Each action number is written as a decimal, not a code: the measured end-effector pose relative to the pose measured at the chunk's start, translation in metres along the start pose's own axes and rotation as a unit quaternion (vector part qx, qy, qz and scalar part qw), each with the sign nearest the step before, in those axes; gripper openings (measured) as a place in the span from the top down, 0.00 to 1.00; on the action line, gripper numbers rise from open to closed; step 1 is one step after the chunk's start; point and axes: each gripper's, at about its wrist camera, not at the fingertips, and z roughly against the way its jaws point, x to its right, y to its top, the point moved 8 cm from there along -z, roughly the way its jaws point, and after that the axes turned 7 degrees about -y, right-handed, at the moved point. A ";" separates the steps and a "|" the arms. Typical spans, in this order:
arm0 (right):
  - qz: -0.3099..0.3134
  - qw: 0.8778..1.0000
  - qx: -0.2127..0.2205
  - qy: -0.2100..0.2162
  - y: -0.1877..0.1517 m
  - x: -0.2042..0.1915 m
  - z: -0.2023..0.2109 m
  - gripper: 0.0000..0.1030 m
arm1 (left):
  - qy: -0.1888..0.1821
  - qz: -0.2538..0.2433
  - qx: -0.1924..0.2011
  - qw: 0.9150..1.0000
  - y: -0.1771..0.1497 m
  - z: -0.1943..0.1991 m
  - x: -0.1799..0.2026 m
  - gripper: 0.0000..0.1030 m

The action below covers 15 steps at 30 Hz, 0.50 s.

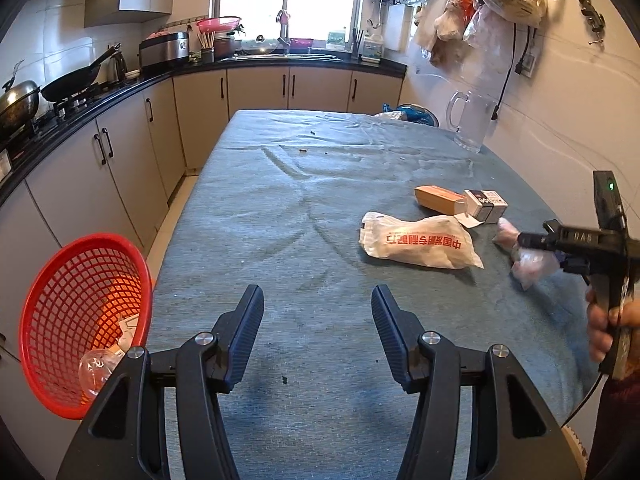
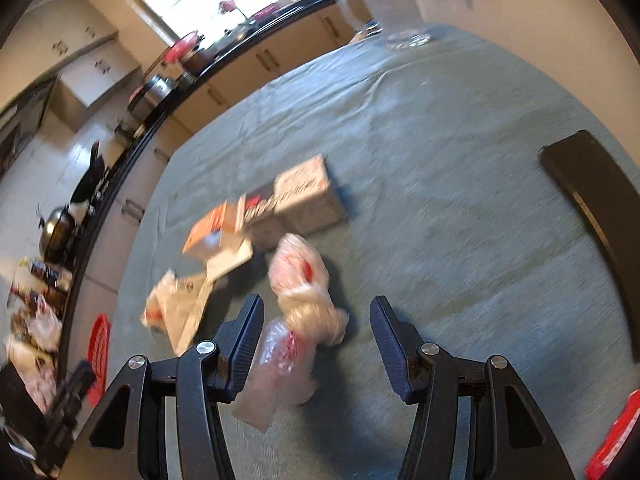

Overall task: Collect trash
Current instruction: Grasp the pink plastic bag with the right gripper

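Crinkled pink plastic is what I am after: a knotted bag (image 2: 304, 304) lying on the grey-green tablecloth (image 2: 440, 168), right in front of my right gripper (image 2: 316, 332). Its jaws stand about half open with nothing pinched; the bag's near end sits between the fingers, close to or touching the left one, but the blur keeps me from saying which. I judge I am lining up to close on it. The bag's long axis runs away from the camera, one end toward me and the other toward the two small boxes (image 2: 288, 196), so the jaws straddle it across its narrow width, which suits a grip at the knot.

My left gripper (image 1: 318, 332) hangs over bare cloth, jaws likewise half open and empty. Beside it, at the table's left edge, the red basket (image 1: 52, 280) is tilted with its mouth toward the table, presumably so trash can be dropped in easily; a few scraps already lie inside. A white wrapper (image 1: 420, 244) with red print rests between the two grippers, lying crosswise to my view.
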 end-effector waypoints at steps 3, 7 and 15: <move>0.024 1.000 0.003 -0.003 -0.007 -0.006 -0.003 0.42 | -0.005 0.001 -0.005 1.000 0.002 -0.003 0.003 0.47; 0.057 0.998 0.011 -0.001 -0.014 -0.019 -0.002 0.59 | -0.024 0.002 -0.012 1.000 0.007 -0.009 0.014 0.47; 0.072 0.996 0.049 0.005 -0.015 -0.021 0.018 0.64 | -0.072 0.004 -0.050 0.996 0.015 -0.038 0.050 0.41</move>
